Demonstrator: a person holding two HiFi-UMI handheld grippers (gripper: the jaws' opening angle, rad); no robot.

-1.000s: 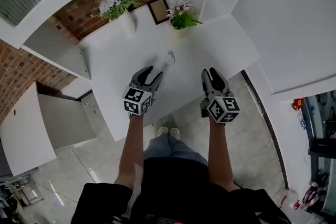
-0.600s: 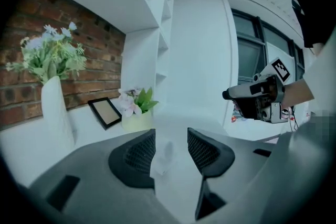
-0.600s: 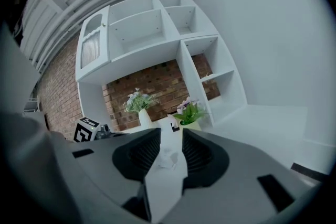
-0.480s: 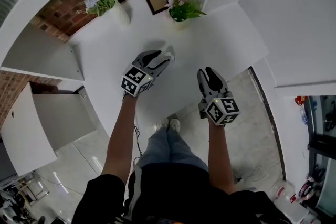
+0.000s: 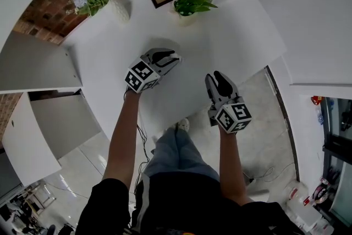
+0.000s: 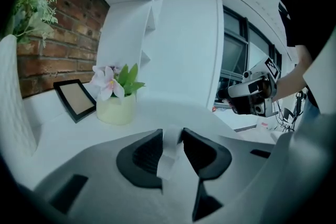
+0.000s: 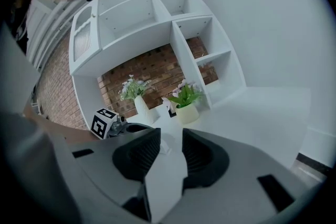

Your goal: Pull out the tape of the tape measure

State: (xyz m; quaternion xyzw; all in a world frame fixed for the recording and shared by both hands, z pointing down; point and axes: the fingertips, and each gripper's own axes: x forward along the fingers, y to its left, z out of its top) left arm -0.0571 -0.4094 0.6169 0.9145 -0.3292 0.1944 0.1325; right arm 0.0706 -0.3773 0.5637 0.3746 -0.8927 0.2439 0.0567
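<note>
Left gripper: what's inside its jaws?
A small white tape measure fills the gap between the left gripper's closing jaws. Its bottom end is hidden behind the gripper's own grey body.

Left gripper (image 5: 172,57): advanced across the table (image 5: 236,36) from short of the white tape measure (image 6: 170,147) to straddle it.
Left jaws: wide apart earlier, now closing with the tape measure between them.

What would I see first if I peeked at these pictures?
Over a white table, the left gripper is closing its jaws on a white tape measure; the right gripper hovers open and empty at the near edge. A vase and a flower pot stand at the back.
</note>
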